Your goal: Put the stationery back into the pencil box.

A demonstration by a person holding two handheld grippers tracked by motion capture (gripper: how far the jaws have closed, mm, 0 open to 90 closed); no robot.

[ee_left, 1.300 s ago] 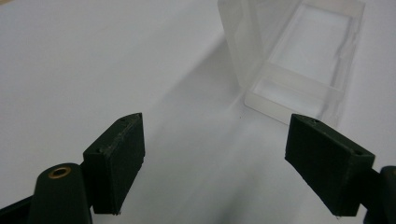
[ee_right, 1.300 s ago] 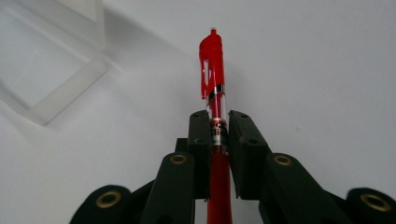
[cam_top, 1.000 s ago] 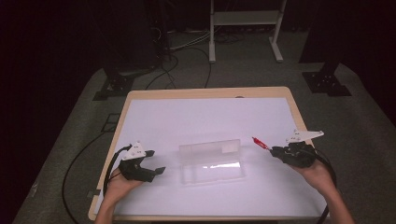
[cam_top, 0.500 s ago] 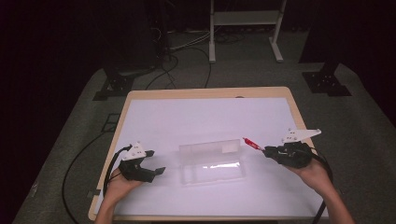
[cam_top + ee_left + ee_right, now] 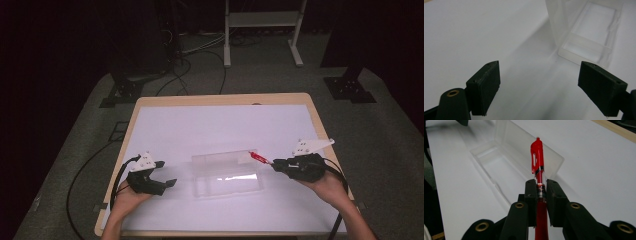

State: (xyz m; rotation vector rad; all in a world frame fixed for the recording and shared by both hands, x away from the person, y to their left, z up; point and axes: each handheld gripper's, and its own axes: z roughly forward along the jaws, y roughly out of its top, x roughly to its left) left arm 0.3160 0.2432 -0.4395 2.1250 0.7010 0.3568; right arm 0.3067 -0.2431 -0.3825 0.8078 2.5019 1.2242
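A clear plastic case [image 5: 227,172] lies open in the middle of the white table [image 5: 215,125], its lid standing up at the back. My right gripper [image 5: 274,165] is shut on a red pen [image 5: 259,158], whose clip end reaches over the right end of the case. In the right gripper view the red pen [image 5: 538,162] runs straight out between the pads above the open case [image 5: 506,162]. My left gripper [image 5: 167,175] rests on the table left of the case, open with nothing between its fingers [image 5: 485,86]; the case end [image 5: 586,37] lies just beyond them.
The table's wooden edge [image 5: 220,99] frames the white sheet. A cable [image 5: 85,170] trails off the left side to the floor. A white stand [image 5: 260,30] and dark equipment bases stand on the grey floor behind the table.
My right gripper has carried the red pen leftward and slightly up, bringing its tip from clear of the case to over the case's right end. The left gripper has stayed put.
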